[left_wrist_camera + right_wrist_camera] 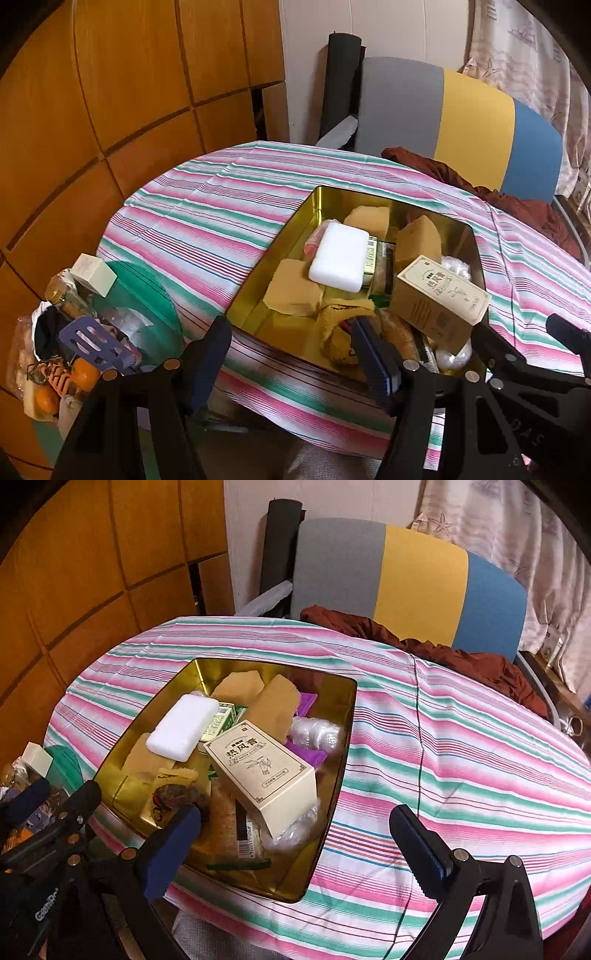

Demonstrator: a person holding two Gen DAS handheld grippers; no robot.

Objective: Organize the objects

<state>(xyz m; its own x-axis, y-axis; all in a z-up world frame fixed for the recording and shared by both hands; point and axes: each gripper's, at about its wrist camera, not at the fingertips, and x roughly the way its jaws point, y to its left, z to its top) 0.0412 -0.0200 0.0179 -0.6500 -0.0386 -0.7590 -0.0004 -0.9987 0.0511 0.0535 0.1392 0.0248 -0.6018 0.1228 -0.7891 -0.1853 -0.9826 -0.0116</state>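
Gold tin [334,775] of odds and ends on the striped tablecloth [461,738], just ahead of both your grippers.
The cream carton [260,771] leans across the tin's near right part, beside the white block [183,723]. Your left gripper [291,354] and right gripper [295,834] both hover spread wide, holding nothing, at the tin's near edge.

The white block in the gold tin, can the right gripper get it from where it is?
Probably yes. The white block lies on top of the pile in the open tin, nothing covers it, and the right gripper hangs empty, jaws wide, near the tin's front.
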